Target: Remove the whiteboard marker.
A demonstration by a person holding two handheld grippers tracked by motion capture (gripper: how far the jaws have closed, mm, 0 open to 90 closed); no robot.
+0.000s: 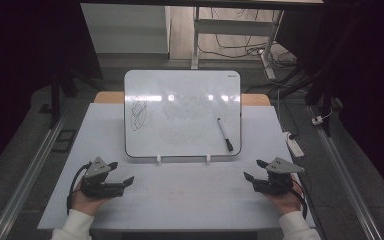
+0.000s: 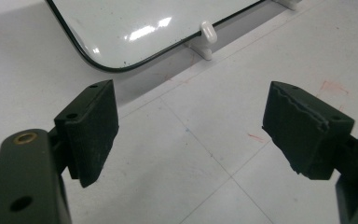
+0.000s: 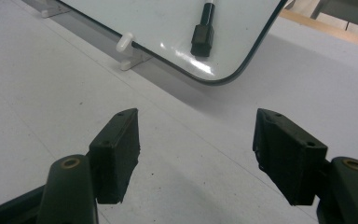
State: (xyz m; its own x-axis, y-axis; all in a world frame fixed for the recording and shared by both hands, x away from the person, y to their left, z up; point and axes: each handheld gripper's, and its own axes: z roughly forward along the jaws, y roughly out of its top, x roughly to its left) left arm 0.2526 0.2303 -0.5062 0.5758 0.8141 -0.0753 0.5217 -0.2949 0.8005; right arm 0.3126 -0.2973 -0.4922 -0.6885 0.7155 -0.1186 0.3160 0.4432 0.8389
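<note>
Left gripper (image 1: 121,172), right gripper (image 1: 253,170): jaws wide, empty | slim black-capped white marker (image 1: 225,134): lying on glossy white board (image 1: 180,107), lower right | likely light, stiff, slippery; grasp mid-barrel crosswise

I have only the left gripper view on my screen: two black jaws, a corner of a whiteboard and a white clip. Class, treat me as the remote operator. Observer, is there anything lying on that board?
Observer: Yes, a black marker lies on the right part of the whiteboard, its cap end toward the board's lower right corner.
Operator: Is the board written on?
Observer: The high view shows a dark scribble near its left edge, with faint smudges across the middle.
Operator: Where is the other gripper?
Observer: The right gripper rests on the table in front of the board's right corner, jaws open and empty.
Operator: And mine?
Observer: The left gripper sits in front of the left corner, also open with nothing between its jaws.
</note>
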